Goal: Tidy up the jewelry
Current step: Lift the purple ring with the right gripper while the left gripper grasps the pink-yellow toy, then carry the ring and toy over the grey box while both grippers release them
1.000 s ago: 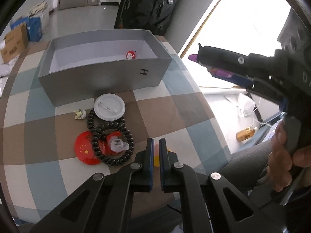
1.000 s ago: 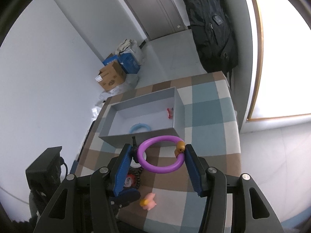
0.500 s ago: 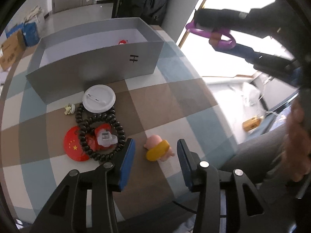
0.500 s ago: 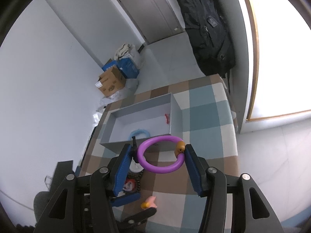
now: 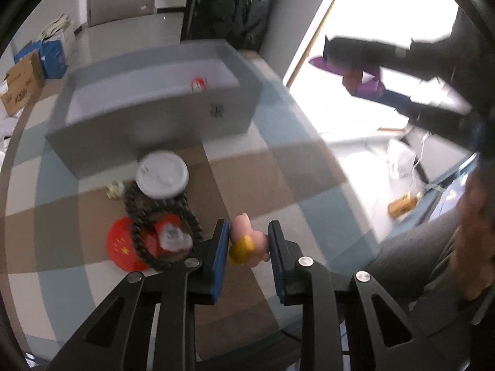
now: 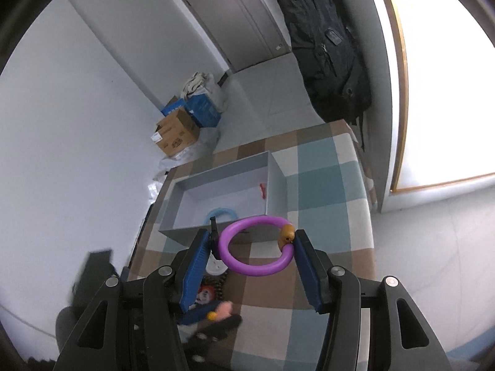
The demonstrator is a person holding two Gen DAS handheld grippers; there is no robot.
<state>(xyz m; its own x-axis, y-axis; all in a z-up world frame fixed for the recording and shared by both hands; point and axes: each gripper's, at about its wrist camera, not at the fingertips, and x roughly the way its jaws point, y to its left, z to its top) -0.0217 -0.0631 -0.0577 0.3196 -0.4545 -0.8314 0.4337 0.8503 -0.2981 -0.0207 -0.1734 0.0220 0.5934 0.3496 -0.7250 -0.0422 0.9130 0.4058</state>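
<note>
The pink pig toy (image 5: 249,242) is squeezed between the blue pads of the left gripper (image 5: 249,247) low over the table (image 5: 278,185), while the purple ring (image 6: 256,245) is held up high by the right gripper (image 6: 252,253) near the gray box (image 6: 275,182).

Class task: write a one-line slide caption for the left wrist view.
Left tool closing around a pink pig charm on the checked tablecloth, near the grey box.

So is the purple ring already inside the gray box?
No, the purple ring is gripped in the right claw, held up in front of the gray box, not in it.
</note>
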